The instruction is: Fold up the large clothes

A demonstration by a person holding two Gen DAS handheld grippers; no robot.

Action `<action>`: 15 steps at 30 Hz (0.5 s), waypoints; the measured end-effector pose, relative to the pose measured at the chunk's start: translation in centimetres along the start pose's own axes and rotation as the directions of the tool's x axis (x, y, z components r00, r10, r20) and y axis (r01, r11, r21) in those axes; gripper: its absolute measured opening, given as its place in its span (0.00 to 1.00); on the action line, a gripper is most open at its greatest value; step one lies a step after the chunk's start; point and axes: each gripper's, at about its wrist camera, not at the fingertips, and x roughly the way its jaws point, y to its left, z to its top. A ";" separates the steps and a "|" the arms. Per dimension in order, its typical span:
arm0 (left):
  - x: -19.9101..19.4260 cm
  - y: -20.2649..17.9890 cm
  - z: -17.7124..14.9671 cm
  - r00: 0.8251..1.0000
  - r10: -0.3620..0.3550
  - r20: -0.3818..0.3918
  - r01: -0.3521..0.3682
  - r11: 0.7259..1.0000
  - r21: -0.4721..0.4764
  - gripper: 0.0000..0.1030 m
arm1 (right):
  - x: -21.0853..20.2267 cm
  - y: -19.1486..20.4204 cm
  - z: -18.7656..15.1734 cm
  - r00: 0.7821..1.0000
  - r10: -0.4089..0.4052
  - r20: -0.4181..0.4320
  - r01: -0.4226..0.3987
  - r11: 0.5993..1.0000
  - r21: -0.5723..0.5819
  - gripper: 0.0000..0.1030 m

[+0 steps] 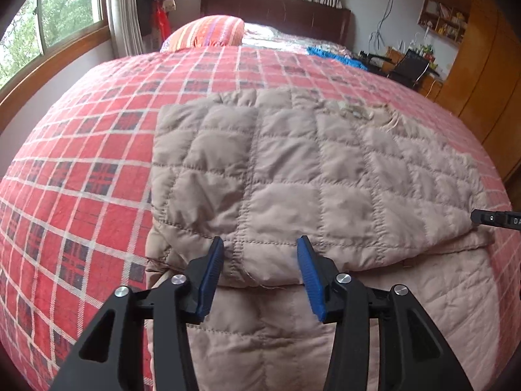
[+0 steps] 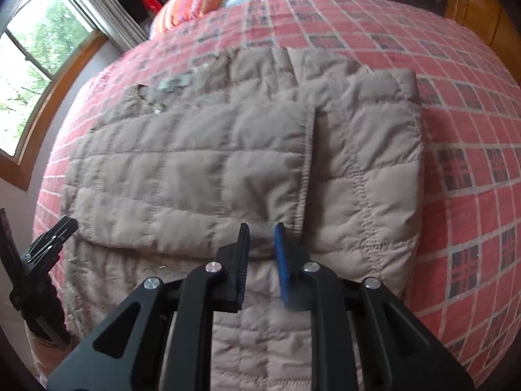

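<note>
A beige quilted jacket (image 1: 293,169) lies on the red plaid bed cover (image 1: 81,163), with its sleeves folded in over the body. My left gripper (image 1: 260,244) is open and hovers just over the near edge of the folded layer, holding no fabric. The right gripper's tip (image 1: 488,218) shows at the jacket's right edge. In the right wrist view the jacket (image 2: 195,169) fills the middle. My right gripper (image 2: 261,231) stands over the seam between the folded panels, open by a narrow gap with nothing pinched. The left gripper (image 2: 55,238) shows at the jacket's left edge.
A striped orange pillow (image 1: 208,31) and a blue cloth (image 1: 332,53) lie at the head of the bed. A window (image 1: 65,9) runs along the left wall. A wooden wardrobe (image 1: 482,65) and a desk chair (image 1: 410,65) stand on the right.
</note>
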 end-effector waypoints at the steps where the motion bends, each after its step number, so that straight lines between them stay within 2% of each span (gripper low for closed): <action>1: 0.6 0.4 -0.1 1.000 -0.006 -0.011 0.006 1.000 -0.009 0.46 | 0.8 -0.4 0.0 1.000 0.016 -0.017 -0.016 1.000 0.016 0.13; 5: 0.9 0.7 -0.1 0.999 -0.030 -0.016 0.029 0.999 -0.022 0.46 | 1.3 -1.0 0.0 0.999 0.044 -0.018 -0.044 0.999 0.026 0.12; 6: 0.7 0.7 -0.1 0.999 -0.031 -0.017 0.031 0.999 -0.022 0.46 | 1.0 -0.8 -0.1 0.999 0.045 -0.013 -0.045 0.999 0.015 0.15; 8: -0.1 0.9 -0.1 0.999 -0.036 -0.020 0.035 0.999 -0.033 0.46 | -0.2 -0.6 -0.6 0.998 0.055 0.007 -0.055 0.998 -0.003 0.18; 11: -2.3 1.5 -0.5 0.998 -0.065 -0.001 0.065 0.997 -0.053 0.47 | -2.8 -0.7 -1.6 0.991 0.123 0.057 -0.122 0.992 -0.020 0.22; 13: -4.1 1.8 -1.1 0.997 -0.073 0.018 0.073 0.996 -0.048 0.52 | -5.0 -1.2 -2.9 0.982 0.166 0.092 -0.163 0.986 -0.035 0.35; 15: -5.9 2.5 -2.0 0.996 -0.078 0.032 0.079 0.996 -0.041 0.56 | -6.6 -1.7 -4.0 0.978 0.170 0.122 -0.166 0.985 -0.042 0.43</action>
